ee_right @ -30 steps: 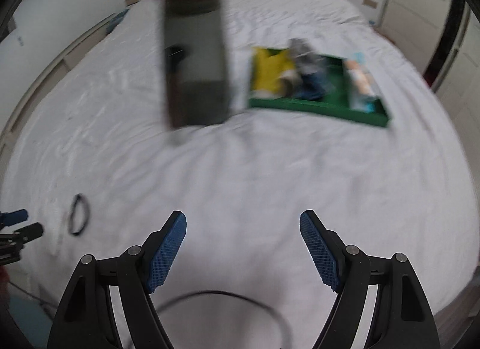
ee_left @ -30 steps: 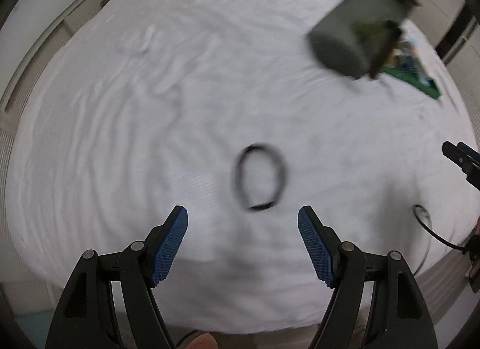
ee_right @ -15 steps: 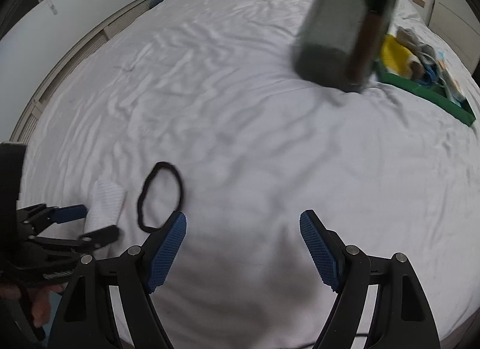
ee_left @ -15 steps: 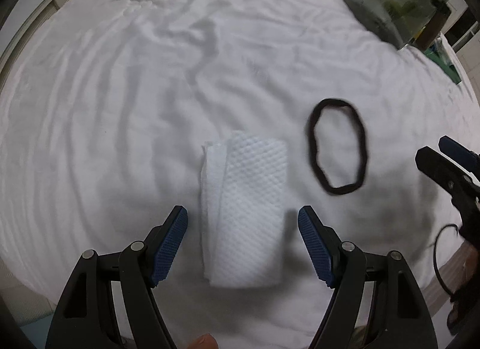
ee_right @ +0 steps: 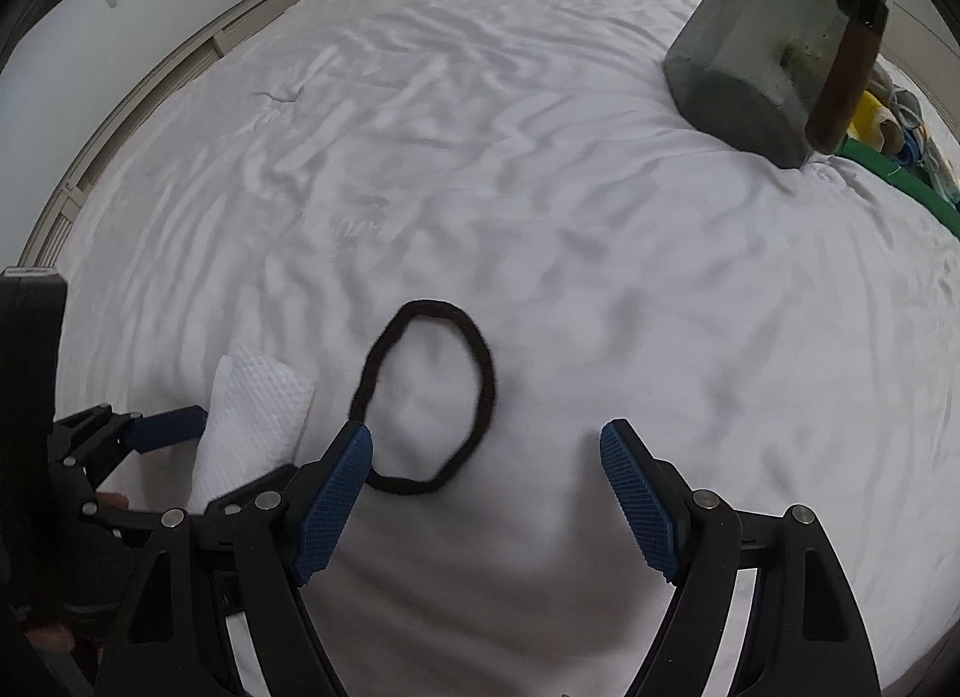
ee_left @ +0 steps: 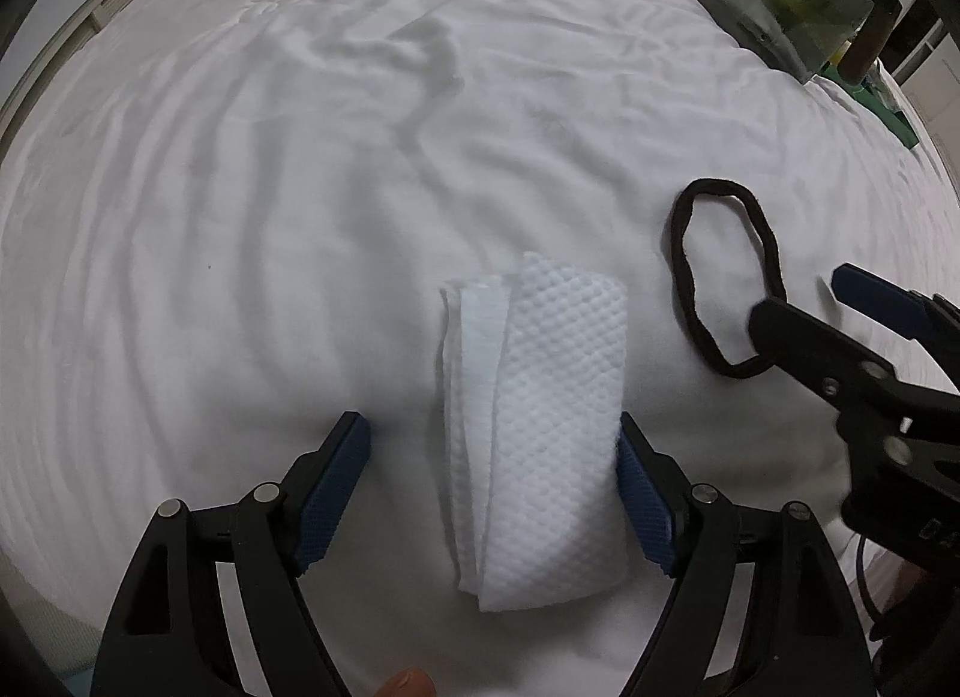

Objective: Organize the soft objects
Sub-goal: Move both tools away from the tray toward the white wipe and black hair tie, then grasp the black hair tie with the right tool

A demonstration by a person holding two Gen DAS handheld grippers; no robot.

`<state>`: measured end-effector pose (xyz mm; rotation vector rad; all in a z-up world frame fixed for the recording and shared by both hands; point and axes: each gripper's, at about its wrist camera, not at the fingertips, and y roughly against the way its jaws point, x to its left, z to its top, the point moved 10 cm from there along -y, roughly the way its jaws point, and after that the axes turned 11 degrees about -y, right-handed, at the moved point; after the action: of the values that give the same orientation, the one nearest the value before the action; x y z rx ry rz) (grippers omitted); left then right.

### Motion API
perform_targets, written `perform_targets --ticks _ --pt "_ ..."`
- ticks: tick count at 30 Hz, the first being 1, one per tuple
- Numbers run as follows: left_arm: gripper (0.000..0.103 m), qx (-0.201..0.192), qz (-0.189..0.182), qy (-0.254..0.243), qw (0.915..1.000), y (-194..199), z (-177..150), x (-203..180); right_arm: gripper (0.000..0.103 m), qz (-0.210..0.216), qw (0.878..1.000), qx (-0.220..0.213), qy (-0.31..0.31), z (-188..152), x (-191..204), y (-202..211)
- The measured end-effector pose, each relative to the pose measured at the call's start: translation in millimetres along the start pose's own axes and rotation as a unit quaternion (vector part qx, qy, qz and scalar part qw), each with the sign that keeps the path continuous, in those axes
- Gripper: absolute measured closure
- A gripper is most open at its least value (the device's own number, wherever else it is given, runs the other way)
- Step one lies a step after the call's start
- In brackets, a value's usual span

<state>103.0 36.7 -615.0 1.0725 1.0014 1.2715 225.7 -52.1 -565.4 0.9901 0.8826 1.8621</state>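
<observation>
Bedsheet holds a folded white cloth between the opening left gripper jaws. Black hair tie lies at its three o'clock; the right gripper, spread, hovers there.

- White bed sheet: matt woven cloth, rumpled into soft ripples.
- Folded paper towel: white, embossed all over with a raised diamond dimple, layered edges showing.
- Black hair tie: fuzzy, matt elastic cloth loop.
- Left gripper: matt black plastic arms, bright metal pivot pins, blue rubbery pads with fine cross-hatched grip.
- Right gripper: same matt black plastic, silver pins, textured blue pads.
- Grey container: translucent, smoky plastic, smooth; brown handle, material unclear.
- Green tray: smooth rim.
</observation>
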Motion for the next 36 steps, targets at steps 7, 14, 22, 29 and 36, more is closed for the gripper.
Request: perform_targets --ticks 7,14,22,29,36 --pt "0.028 -0.008 -0.005 -0.008 0.9999 -1 1 4 0.023 -0.011 1.0 0.007 -0.002 -3 10 -12" --pt "0.028 -0.014 -0.006 -0.008 0.9998 2 -4 6 0.022 -0.025 1.0 0.011 -0.001 -1 19 -25" --pt "0.028 -0.015 -0.008 -0.004 0.9998 4 -5 4 0.022 -0.032 0.999 0.011 0.002 -1 21 -30" --pt "0.028 -0.015 -0.007 -0.003 0.9999 6 -4 2 0.021 -0.035 0.999 0.01 -0.001 1 20 -33" --pt "0.028 -0.012 -0.006 -0.005 0.9999 4 -3 2 0.021 -0.032 0.999 0.003 -0.003 2 20 -29"
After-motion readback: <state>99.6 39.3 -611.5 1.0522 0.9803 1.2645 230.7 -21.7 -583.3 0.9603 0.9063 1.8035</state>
